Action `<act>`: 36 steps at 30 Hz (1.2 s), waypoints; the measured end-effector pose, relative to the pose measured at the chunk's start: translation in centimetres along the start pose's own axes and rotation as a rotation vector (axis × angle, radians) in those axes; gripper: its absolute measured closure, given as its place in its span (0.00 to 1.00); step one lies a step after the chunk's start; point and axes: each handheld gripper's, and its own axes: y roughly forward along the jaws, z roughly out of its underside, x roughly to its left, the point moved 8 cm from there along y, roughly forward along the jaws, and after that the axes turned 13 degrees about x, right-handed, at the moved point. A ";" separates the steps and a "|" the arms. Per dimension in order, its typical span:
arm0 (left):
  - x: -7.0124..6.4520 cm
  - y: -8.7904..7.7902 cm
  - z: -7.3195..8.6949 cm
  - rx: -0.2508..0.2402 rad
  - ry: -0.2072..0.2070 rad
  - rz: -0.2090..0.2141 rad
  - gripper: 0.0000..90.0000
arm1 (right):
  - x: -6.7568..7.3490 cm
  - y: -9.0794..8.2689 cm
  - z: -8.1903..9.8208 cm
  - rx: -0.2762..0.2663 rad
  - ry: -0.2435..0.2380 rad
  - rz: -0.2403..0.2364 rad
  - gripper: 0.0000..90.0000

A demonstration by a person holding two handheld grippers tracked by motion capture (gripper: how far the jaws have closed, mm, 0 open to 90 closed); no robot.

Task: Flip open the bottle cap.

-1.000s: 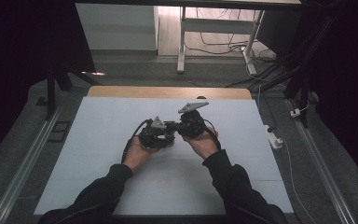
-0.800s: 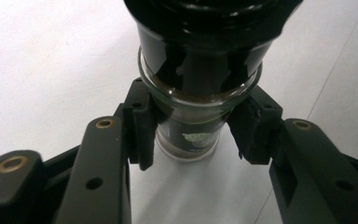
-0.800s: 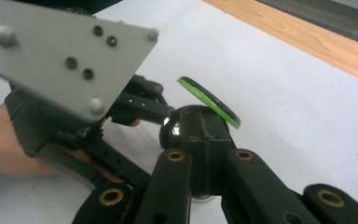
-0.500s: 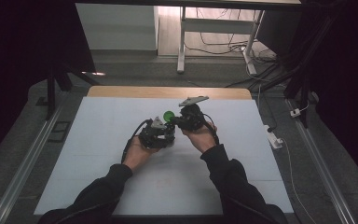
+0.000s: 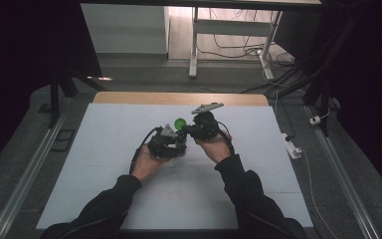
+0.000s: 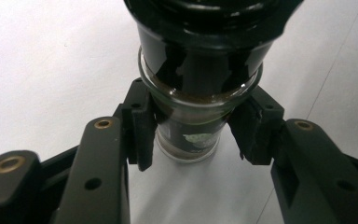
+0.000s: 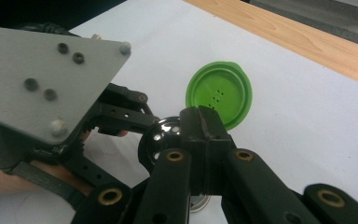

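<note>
A small glass jar (image 6: 191,140) with dark contents and a black cap (image 7: 161,135) lies level between my left gripper's (image 6: 198,128) pads, which press on its sides. The cap's green flip lid (image 7: 219,91) stands swung open, showing several small holes; in the high view the green lid (image 5: 180,122) sits between the two hands. My right gripper (image 7: 204,119) has its jaws together, tips right at the lid's near edge by the cap. Whether they pinch the lid I cannot tell. In the high view my left gripper (image 5: 171,144) and right gripper (image 5: 193,130) meet at mid-table.
The hands work above a white mat (image 5: 104,164) on a table with a wooden far edge (image 5: 179,98). The left gripper's grey plate (image 7: 42,79) shows close by in the right gripper view. Cables and a desk frame (image 5: 194,45) lie on the floor beyond the table.
The green lid has swung open and come into sight between the grippers. My right gripper has shifted slightly up and back with it. The left hand has kept still.
</note>
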 end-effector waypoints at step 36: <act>-1.5 -5.4 2.9 0.076 -0.092 0.155 0.12 | 1.1 -3.0 3.7 0.032 -0.002 -0.001 0.46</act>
